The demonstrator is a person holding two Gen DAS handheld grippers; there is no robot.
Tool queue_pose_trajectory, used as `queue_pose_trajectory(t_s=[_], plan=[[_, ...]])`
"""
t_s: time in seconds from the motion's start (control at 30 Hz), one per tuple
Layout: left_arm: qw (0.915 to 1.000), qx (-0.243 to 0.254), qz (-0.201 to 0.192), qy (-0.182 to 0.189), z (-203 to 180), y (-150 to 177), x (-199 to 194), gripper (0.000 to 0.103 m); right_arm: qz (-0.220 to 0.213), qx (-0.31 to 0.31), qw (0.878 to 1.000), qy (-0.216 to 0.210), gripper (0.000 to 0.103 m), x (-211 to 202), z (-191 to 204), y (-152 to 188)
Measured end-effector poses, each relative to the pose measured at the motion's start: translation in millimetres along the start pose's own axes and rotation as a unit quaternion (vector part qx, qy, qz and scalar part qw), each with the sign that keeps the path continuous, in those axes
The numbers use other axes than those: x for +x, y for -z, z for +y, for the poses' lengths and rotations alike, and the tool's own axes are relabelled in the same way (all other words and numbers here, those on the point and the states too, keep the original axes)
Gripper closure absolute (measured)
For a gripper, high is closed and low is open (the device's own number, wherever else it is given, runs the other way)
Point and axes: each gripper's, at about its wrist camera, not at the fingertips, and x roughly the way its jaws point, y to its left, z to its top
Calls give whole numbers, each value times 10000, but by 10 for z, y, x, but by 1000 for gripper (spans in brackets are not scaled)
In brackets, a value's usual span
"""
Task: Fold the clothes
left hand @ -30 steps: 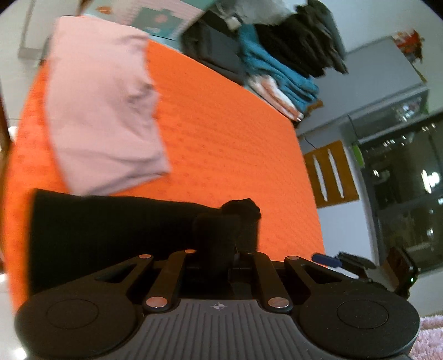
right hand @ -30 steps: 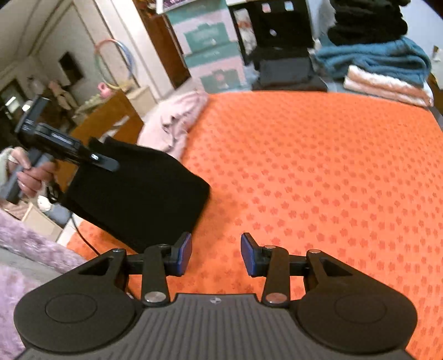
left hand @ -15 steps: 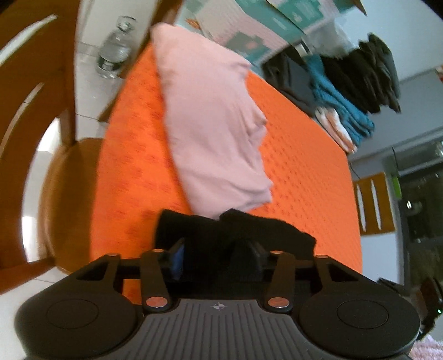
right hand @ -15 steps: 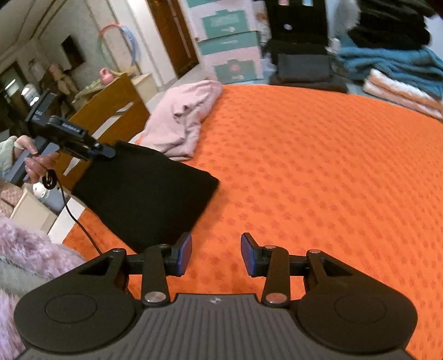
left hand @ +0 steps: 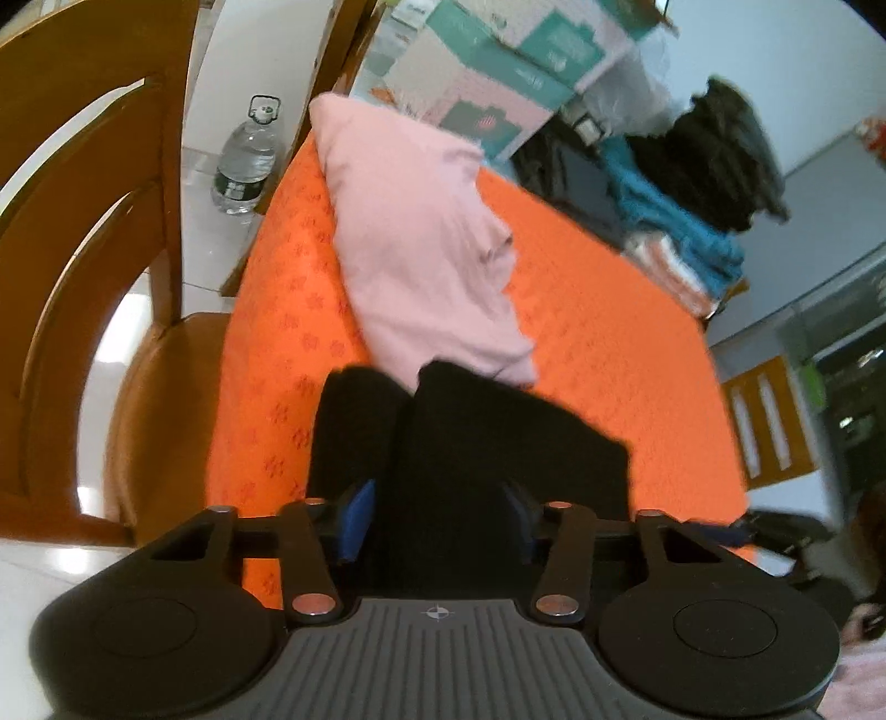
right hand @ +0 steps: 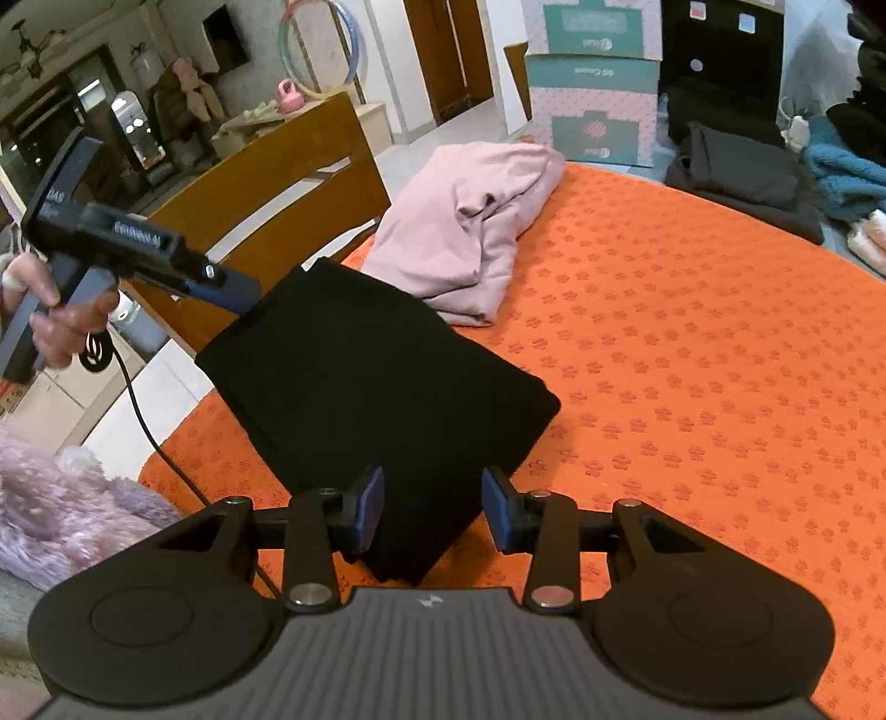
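Orange worktop (right hand: 692,332) had the folded black garment (right hand: 376,399) half lifted, left hand-held gripper (left hand: 437,523) spread around its edge, right hand-held gripper (right hand: 432,507) open and empty, probably stacking next.

A wooden chair (left hand: 83,288) stands against the edge of the orange patterned cloth (right hand: 720,360); a large plastic water bottle (left hand: 246,160) sits upright on the pale floor beyond it; teal-and-pink cardboard boxes (right hand: 595,83) are stacked past the far edge; a coloured hoop (right hand: 318,52) leans by a doorway; a fluffy lilac rug (right hand: 61,509) lies low at the left.
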Motion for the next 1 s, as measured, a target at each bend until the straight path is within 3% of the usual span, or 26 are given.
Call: queue_pose_trajectory(t_s=[0.2,0.23,0.27,0.43,0.6,0.67,0.8,0.87,0.93,1.0], plan=[[9993,319,-8,-168,-146,136,114,69,23,-9,10000,-23,58,43,5,11],[9991,383,-18,-155,-162,149,125,89,28,13,10000,-17,58,49,-1,16],[9988,462,-65,-139,-185,163,124,97,33,36,10000,-3,58,52,-6,22],[9968,531,-591,24,-270,160,-242,98,9,58,9999,106,58,33,-26,27],[9982,380,-402,-210,-135,192,-246,97,-174,-190,9995,190,58,15,20,-33],[9989,236,-246,-331,-64,222,-108,96,-188,-328,9992,151,58,54,58,-93],[9976,187,-353,-563,-13,289,-27,88,-63,-481,9986,192,58,180,103,-198],[9963,268,-558,-595,-14,293,-84,67,31,-315,9993,183,56,237,61,-225],[9943,380,-770,-637,-16,291,-144,52,105,64,9999,110,53,288,-34,-218],[9943,393,-805,-574,20,270,-146,48,223,613,9979,-18,51,355,-173,-176]])
